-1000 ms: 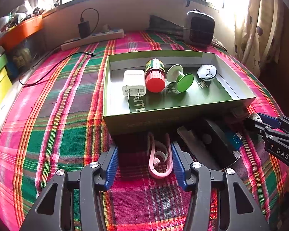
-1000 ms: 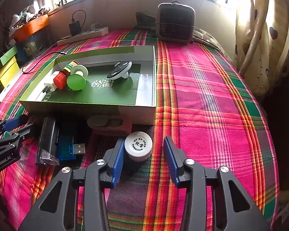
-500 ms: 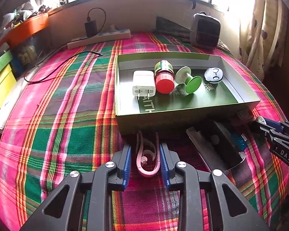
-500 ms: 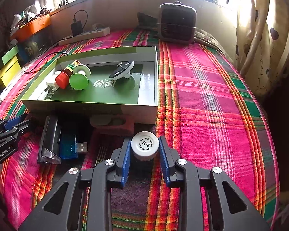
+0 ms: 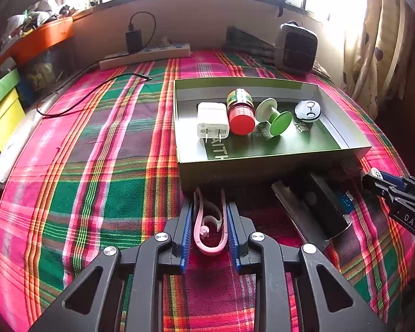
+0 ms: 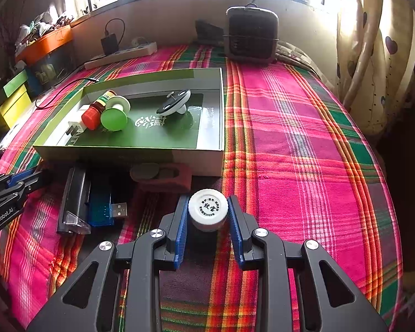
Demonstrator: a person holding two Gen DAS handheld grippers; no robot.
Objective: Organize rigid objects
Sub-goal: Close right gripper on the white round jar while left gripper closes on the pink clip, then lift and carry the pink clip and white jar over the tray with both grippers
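Fingers clamp pink clip; plaid bedspread, window behind.

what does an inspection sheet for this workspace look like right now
surface: pink and green plaid cloth, lying flat.
job's things: shallow green cardboard box holds white plug adapter, red-capped bottle, green spool, round black-and-white gadget.
clutter: black stapler, blue usb stick, red case in front of the box.
grippers: left tongs shut on pink plastic clip; right tongs shut on white-capped jar.
cables: black cable, power strip.
surroundings: window, curtain, black heater.
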